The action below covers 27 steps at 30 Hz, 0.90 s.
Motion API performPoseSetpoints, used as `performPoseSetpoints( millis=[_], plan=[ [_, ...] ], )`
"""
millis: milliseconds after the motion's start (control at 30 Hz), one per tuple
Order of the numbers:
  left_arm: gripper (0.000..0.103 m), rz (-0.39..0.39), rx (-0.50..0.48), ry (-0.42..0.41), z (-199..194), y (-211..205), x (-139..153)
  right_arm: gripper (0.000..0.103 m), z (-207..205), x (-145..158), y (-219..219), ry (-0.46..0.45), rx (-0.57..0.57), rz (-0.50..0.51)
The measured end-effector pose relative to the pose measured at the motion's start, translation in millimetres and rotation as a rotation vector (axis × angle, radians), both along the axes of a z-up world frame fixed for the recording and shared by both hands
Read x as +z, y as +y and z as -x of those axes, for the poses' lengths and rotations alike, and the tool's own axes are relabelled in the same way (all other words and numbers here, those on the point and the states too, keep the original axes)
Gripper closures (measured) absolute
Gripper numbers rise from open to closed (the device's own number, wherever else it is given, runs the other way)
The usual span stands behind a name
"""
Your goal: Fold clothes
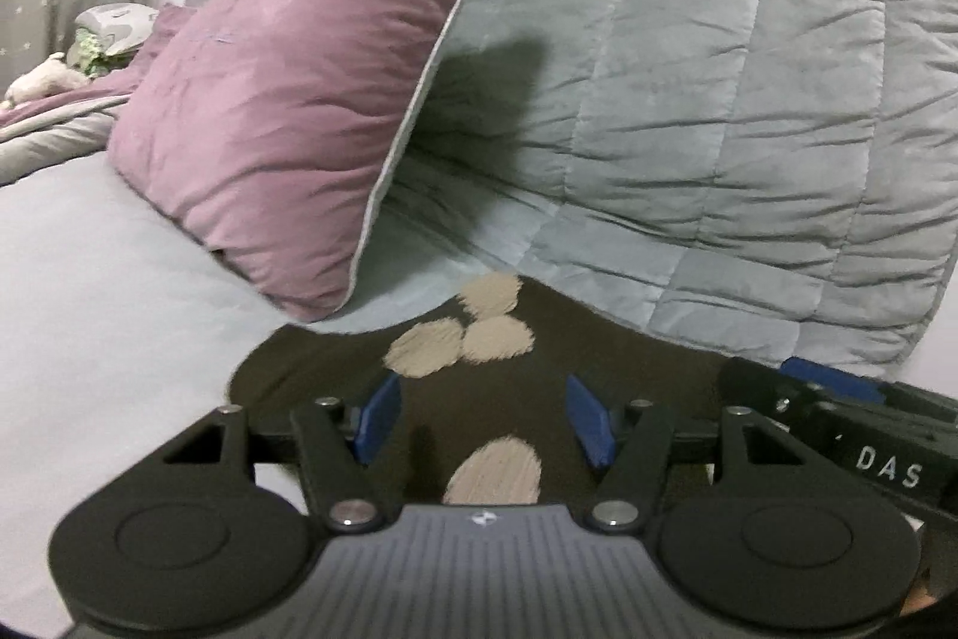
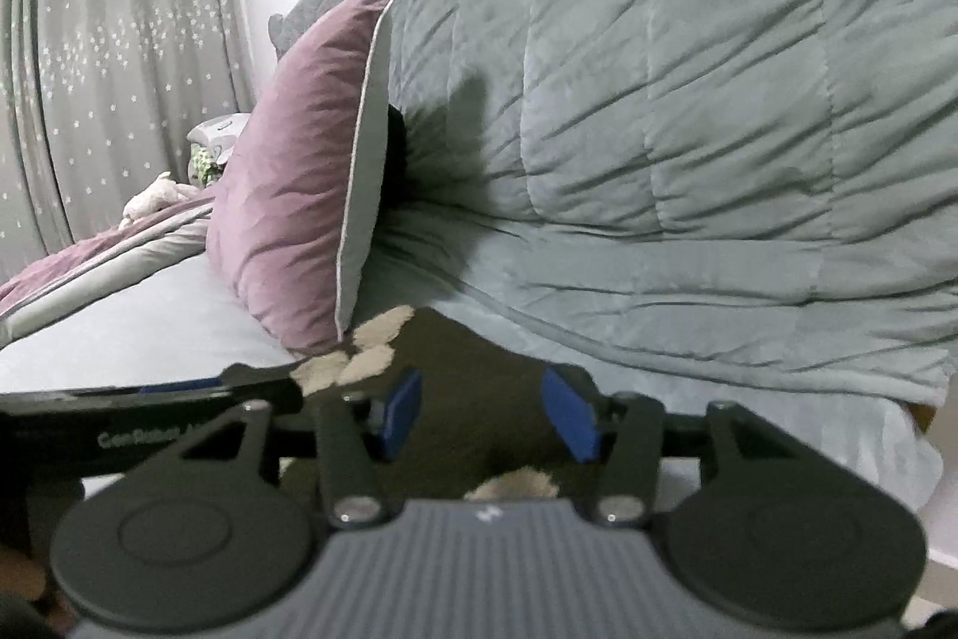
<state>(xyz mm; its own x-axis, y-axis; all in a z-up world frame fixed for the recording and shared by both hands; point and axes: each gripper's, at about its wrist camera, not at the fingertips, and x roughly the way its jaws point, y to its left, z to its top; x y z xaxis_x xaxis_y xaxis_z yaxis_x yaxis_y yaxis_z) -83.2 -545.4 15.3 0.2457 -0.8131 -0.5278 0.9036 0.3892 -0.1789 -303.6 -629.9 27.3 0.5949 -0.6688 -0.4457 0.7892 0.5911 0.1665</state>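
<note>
A dark garment point(image 1: 497, 399) with beige patches lies on the bed's pale sheet point(image 1: 120, 291), in front of a mauve pillow point(image 1: 287, 100) and a heaped grey quilt point(image 1: 718, 100). The left gripper point(image 1: 488, 414) hovers over it with its blue pads spread wide, holding nothing. The right gripper point(image 2: 488, 414) is likewise wide open and empty above the same cloth. The garment's near part is hidden beneath both tools; its shape is hard to make out, perhaps a sweater. No containers show.
</note>
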Motion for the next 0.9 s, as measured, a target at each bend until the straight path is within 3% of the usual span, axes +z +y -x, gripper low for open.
performPoseSetpoints(
  millis=[333, 467, 800, 900],
  plan=[
    [0.034, -0.092, 0.090, -0.012, 5, 36, 16, 0.046, 13, 31, 32, -0.016, -0.007, -0.052],
    [0.026, -0.151, 0.132, -0.020, 6, 46, 17, 0.027, 11, 40, 47, -0.011, -0.030, -0.084],
    [0.012, -0.329, 0.189, -0.015, 12, 61, 3, 0.001, 16, 46, 84, -0.002, -0.115, -0.197],
    [0.011, -0.381, 0.156, 0.004, 19, 62, -9, 0.000, 27, 37, 93, 0.010, -0.137, -0.248]
  ],
)
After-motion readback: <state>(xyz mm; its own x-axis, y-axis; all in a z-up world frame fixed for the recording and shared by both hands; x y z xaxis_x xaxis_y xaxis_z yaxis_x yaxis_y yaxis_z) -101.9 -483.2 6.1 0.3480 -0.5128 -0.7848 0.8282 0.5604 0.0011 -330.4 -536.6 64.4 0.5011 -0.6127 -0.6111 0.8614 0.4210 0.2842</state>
